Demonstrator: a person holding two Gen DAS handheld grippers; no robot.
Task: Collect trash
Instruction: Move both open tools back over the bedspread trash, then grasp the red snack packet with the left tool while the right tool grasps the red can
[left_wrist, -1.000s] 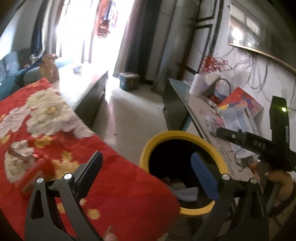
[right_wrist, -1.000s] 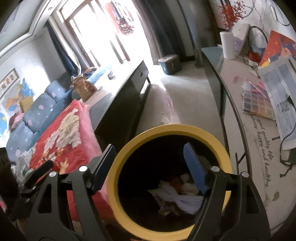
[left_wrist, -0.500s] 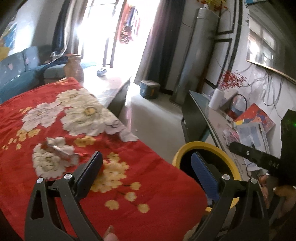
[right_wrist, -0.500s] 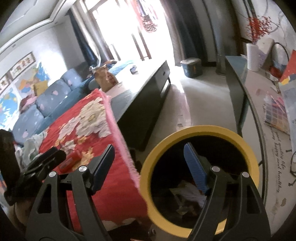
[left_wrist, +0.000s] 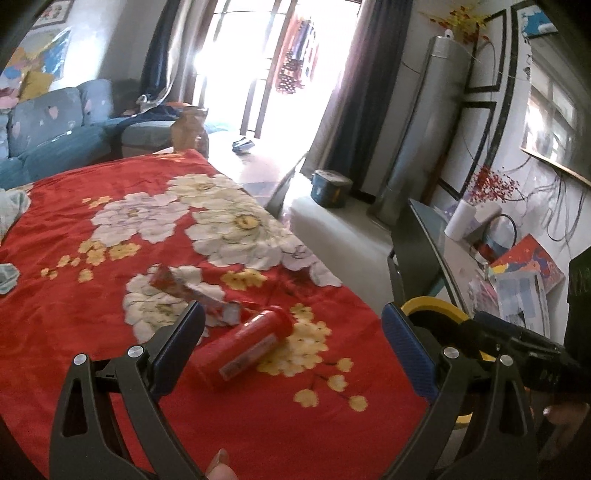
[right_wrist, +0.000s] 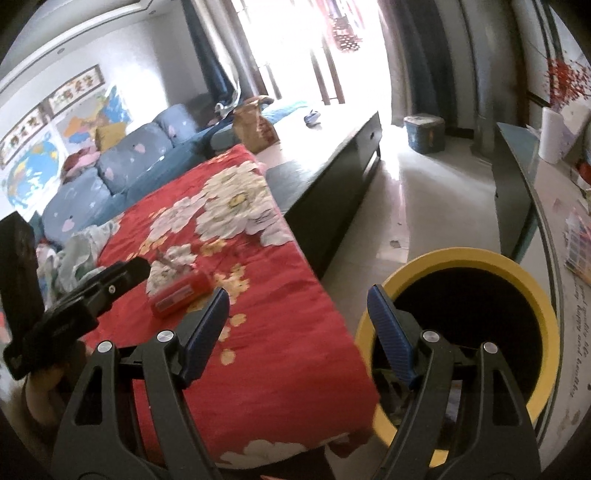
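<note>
A red bottle (left_wrist: 243, 345) lies on its side on the red floral blanket (left_wrist: 110, 332); it also shows in the right wrist view (right_wrist: 180, 291). A crumpled red wrapper (left_wrist: 192, 291) lies just behind it. My left gripper (left_wrist: 291, 347) is open and empty, a little above the blanket, with the bottle between and just ahead of its fingers. My right gripper (right_wrist: 297, 325) is open and empty, over the gap between the blanket (right_wrist: 258, 332) and the yellow-rimmed black bin (right_wrist: 546, 317). The bin's rim (left_wrist: 432, 306) shows at the left view's right side.
A dark low cabinet (right_wrist: 332, 173) stands beyond the blanket. A glass-topped side table (right_wrist: 554, 229) with papers and a paper roll (right_wrist: 552, 136) runs along the right. A blue sofa (right_wrist: 129, 166) stands at the left. Crumpled cloth (right_wrist: 77, 251) lies at the blanket's left edge.
Both grippers have swung left, away from the bin and over the blanket. The red bottle and wrapper have come into the left gripper's view, close to its fingers.
</note>
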